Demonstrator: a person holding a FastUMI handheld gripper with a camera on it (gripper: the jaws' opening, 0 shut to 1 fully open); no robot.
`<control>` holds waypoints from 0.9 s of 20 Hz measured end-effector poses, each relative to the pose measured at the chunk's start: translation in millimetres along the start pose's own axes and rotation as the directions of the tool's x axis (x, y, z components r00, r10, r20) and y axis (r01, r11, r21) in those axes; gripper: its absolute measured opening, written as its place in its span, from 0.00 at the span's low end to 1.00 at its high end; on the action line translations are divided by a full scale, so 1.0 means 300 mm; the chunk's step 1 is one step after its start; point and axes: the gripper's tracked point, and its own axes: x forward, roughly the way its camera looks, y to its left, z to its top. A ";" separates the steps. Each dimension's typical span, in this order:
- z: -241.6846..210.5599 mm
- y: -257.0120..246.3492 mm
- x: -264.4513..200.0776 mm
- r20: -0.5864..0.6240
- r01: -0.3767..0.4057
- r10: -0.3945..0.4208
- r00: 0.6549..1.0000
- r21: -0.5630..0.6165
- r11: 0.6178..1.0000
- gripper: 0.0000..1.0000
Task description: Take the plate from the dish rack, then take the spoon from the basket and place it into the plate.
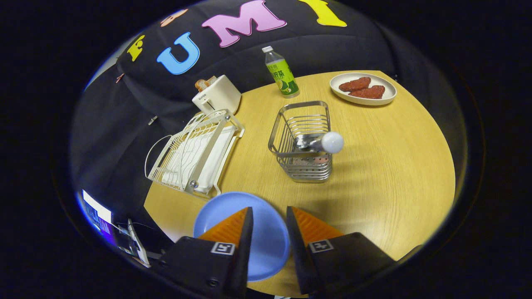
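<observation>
The gripper (269, 216) sits low in the middle of the frame with its two fingers spread apart, a clear gap between them and nothing pinched. Beneath and between the fingers lies a round, light blue plastic plate (266, 245), flat on the pale wooden round table (386, 174), with its far rim just beyond the fingertips; it looks smooth, plain and bare. Beyond the fingers, near the middle of the frame, stands a silver wire basket (301, 143) with a perforated base, and in it leans a metal spoon (322, 142) whose rounded white handle end pokes over the basket's near right rim. To the left of the basket, at the table's edge, rests a cream-white wire dish rack (195, 153) on its white drip tray, its slots holding no dish that can be seen. Behind the rack, toward the upper left, is a cream toaster (217, 96) with slices of toast standing in its slot; a small dark word is on its face but too small to read. Toward the upper middle stands a green-labelled drink bottle (282, 72) with a white cap, its label bearing large white characters. In the upper right lies an oval cream plate (363, 89) carrying two reddish-brown pieces of meat (361, 88).
</observation>
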 end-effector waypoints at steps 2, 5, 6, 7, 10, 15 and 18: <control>0.036 -0.029 -0.019 0.067 0.022 -0.018 0.998 -0.058 0.998 0.83; 0.148 -0.092 -0.092 0.258 0.112 -0.069 0.964 -0.156 0.981 0.98; 0.183 -0.104 -0.115 0.316 0.138 -0.078 0.945 -0.174 0.975 0.99; 0.216 -0.113 -0.135 0.371 0.160 -0.081 0.925 -0.188 0.969 0.99; 0.304 -0.122 -0.164 0.482 0.195 -0.067 0.874 -0.221 0.955 0.98; 0.358 -0.140 -0.098 0.523 0.206 -0.052 0.851 -0.242 0.948 0.98; 0.377 -0.134 -0.052 0.537 0.206 -0.023 0.843 -0.285 0.936 0.94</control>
